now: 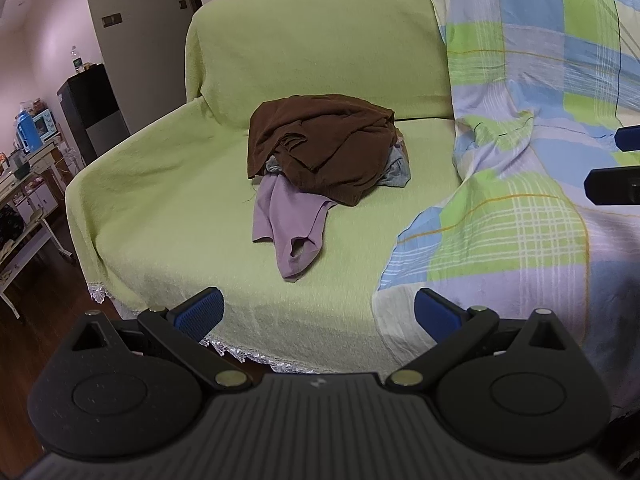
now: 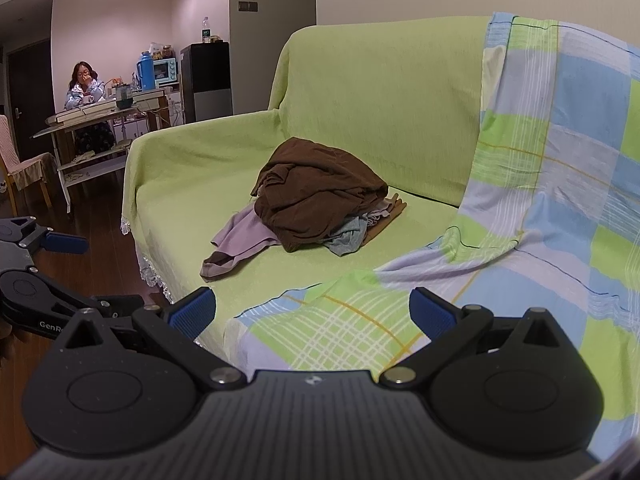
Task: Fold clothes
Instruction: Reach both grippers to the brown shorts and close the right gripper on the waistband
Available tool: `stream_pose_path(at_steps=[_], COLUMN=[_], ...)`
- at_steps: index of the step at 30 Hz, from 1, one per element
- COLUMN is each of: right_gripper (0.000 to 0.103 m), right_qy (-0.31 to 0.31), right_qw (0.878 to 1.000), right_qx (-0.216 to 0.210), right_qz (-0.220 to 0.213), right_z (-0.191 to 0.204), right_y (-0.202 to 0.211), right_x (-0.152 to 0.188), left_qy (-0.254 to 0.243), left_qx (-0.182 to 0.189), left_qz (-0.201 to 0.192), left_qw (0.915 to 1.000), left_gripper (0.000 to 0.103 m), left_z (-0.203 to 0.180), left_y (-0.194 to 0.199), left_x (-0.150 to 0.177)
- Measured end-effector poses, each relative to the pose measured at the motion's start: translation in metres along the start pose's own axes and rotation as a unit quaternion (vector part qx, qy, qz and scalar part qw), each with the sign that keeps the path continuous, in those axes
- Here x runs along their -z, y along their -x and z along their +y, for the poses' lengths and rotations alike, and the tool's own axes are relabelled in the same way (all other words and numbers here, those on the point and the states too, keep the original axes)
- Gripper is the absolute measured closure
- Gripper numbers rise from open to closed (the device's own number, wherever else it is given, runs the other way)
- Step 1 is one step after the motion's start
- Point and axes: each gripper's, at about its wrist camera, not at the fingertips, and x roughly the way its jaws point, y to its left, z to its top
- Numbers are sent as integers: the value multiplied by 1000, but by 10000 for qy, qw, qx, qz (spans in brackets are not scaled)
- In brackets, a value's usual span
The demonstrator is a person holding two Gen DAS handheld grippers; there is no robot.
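Note:
A heap of clothes lies on the green-covered sofa seat (image 1: 168, 200) (image 2: 180, 184). On top is a crumpled brown garment (image 1: 320, 144) (image 2: 316, 196). A lilac garment (image 1: 288, 224) (image 2: 240, 240) spills out toward the front, and a grey-blue piece (image 1: 396, 168) (image 2: 348, 238) pokes out at the side. My left gripper (image 1: 318, 314) is open, held in front of the seat's front edge, well short of the heap, with nothing between its blue pads. My right gripper (image 2: 312, 312) is open too, over the checked sheet (image 2: 352, 320), holding nothing. The left gripper (image 2: 66, 242) also shows at the right wrist view's left edge.
A blue, green and lilac checked sheet (image 1: 540, 160) drapes the sofa's right half and backrest. Dark wood floor (image 2: 96, 264) lies left of the sofa. Further left stand a cluttered table (image 2: 100, 112), a black cabinet (image 2: 208, 76), a chair (image 2: 24, 160) and a seated person (image 2: 82, 88).

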Motion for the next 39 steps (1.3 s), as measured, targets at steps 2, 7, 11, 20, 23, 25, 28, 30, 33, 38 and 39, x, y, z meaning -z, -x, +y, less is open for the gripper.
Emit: stream_pose_path(at_steps=[2, 7, 11, 20, 23, 25, 28, 30, 33, 38, 39], right_gripper=[1, 1, 1, 2, 6, 20, 35, 36, 36, 51, 61], right_qy=[-1, 580, 1290, 2858, 3366, 3699, 4195, 4531, 4879, 5424, 5375], right_qw=[10000, 9983, 9916, 9582, 9415, 9289, 9075, 8909, 8720, 8391, 8424], right_qx=[9, 14, 11, 5, 2, 1, 2, 23, 37, 184, 179], right_qz=[16, 57, 86, 150, 170, 183, 217, 322, 386, 374, 351], right_z=[-1, 5, 12, 28, 34, 37, 45, 59, 65, 73, 70], right_y=[-3, -36, -72, -153, -180, -198, -226, -250, -282, -310, -303], right_x=[0, -5, -12, -26, -31, -34, -39, -40, -32, -17, -18], left_qy=[1, -433, -779, -1665, -1806, -1835, -1896, -1957, -2049, -2201, -2232], left_qx=[3, 26, 44, 132, 256, 366, 480, 517, 572, 664, 683], left_qz=[6, -150, -275, -752, -859, -892, -973, -1006, -1055, -1137, -1153], left_qw=[10000, 9989, 9966, 9831, 9795, 9783, 9759, 9741, 9714, 9665, 9655], left_gripper=[1, 1, 1, 1, 8, 16, 17, 17, 17, 17, 18], left_z=[2, 10, 17, 36, 39, 40, 39, 37, 33, 26, 25], left_y=[-5, -29, -48, -125, -159, -180, -206, -218, -237, -269, -275], left_x=[-1, -10, -16, -46, -57, -62, -68, -70, -73, -78, -79])
